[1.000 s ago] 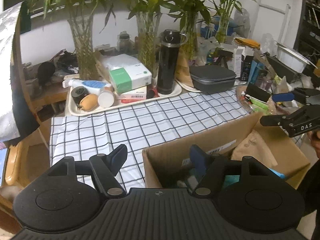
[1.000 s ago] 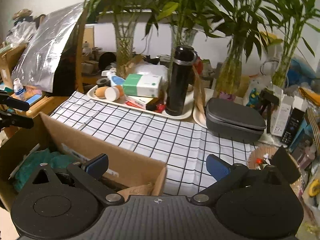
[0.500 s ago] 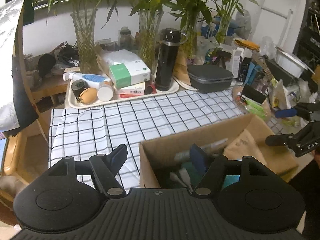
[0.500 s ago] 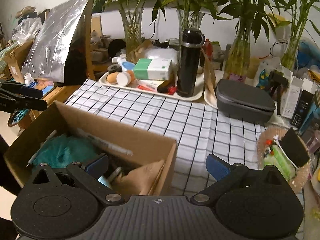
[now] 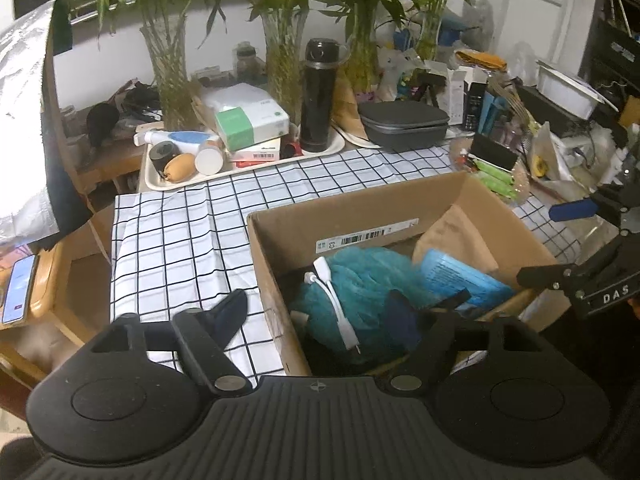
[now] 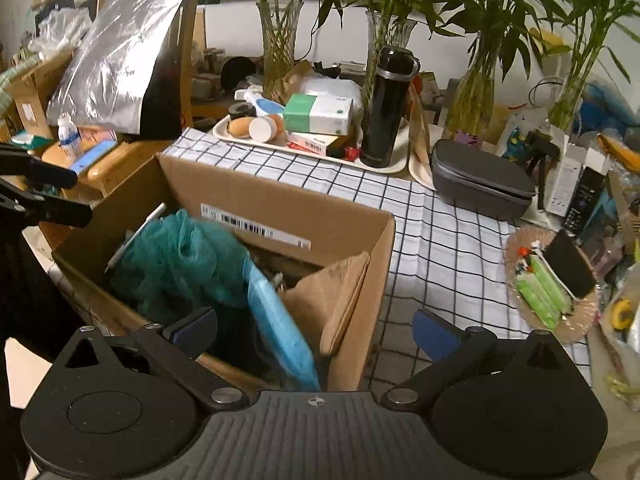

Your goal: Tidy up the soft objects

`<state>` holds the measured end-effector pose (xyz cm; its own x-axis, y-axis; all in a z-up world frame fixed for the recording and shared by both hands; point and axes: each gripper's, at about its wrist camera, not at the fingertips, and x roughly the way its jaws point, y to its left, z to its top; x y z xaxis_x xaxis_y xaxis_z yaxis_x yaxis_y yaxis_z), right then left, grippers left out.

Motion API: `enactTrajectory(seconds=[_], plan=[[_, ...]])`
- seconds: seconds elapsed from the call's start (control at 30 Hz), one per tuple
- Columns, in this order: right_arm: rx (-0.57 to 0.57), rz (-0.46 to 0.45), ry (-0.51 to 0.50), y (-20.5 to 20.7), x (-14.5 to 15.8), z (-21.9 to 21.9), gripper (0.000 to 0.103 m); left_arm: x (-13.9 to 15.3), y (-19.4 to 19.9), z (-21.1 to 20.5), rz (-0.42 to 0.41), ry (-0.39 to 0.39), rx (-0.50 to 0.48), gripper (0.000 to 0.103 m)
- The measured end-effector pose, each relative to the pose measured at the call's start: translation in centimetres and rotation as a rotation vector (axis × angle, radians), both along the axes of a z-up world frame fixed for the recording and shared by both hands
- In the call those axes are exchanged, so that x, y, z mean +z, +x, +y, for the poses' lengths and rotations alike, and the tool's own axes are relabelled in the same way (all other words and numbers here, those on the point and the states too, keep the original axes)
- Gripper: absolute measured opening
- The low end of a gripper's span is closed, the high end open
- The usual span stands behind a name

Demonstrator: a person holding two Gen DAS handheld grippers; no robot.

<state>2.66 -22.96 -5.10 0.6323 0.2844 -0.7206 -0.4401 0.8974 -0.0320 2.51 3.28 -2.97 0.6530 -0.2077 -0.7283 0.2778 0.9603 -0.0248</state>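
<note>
An open cardboard box [image 5: 360, 208] [image 6: 280, 204] stands on the checked tablecloth. Inside lie a teal mesh bath sponge [image 5: 360, 280] [image 6: 180, 260], a light blue soft pack [image 5: 460, 276] [image 6: 280, 320], a white cable [image 5: 336, 300] and a brown paper bag [image 5: 456, 232] [image 6: 332, 296]. My left gripper [image 5: 316, 312] hovers over the box's near left corner, its jaws opening with nothing between them. My right gripper [image 6: 316, 328] hangs over the box's near right corner, open and empty. Each gripper shows at the edge of the other's view [image 5: 572, 240] [image 6: 44, 196].
A cream tray [image 5: 168, 182] at the back holds a black flask [image 5: 318, 96], a green tissue box [image 5: 252, 124] and small bottles. A grey case [image 5: 404, 124] lies right of it. Glass vases with bamboo line the wall. A woven plate [image 6: 552, 288] of small items sits right.
Both grippers have drawn back and risen a little, so the box's inside has come into view. The left jaws have spread wider.
</note>
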Motion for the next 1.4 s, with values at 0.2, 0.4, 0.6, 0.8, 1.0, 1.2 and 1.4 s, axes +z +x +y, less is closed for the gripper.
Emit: enactTrajectory(seconds=[0.2, 0.4, 0.6, 0.8, 1.0, 1.2, 1.4], plan=[[-0.02, 0.022, -0.011, -1.4, 0.0, 0.6, 0.103, 0.2, -1.6, 0.1, -0.008, -0.054, 0.069, 0.103], [-0.048, 0.047, -0.018, -2.5, -0.3, 1.2, 0.103, -0.4, -2.4, -0.3, 0.035, -0.023, 0.082, 0.103], [-0.088, 0.064, -0.004, -3.3, -0.2, 1.4, 0.103, -0.6, -3.0, -0.4, 0.051, 0.0, 0.122, 0.103], [-0.116, 0.069, -0.008, -3.6, -0.4, 1.2, 0.103, -0.6, -3.2, -0.7, 0.049, 0.019, 0.115, 0.103], [-0.122, 0.07, -0.015, -3.6, -0.4, 1.1, 0.103, -0.8, -3.2, -0.9, 0.059, 0.034, 0.112, 0.103], [-0.121, 0.071, -0.026, -3.5, -0.4, 1.2, 0.103, -0.8, -3.1, -0.9, 0.059, 0.047, 0.113, 0.103], [-0.123, 0.076, -0.029, -3.4, -0.6, 1.2, 0.103, -0.8, -3.1, -1.0, 0.058, 0.058, 0.111, 0.103]])
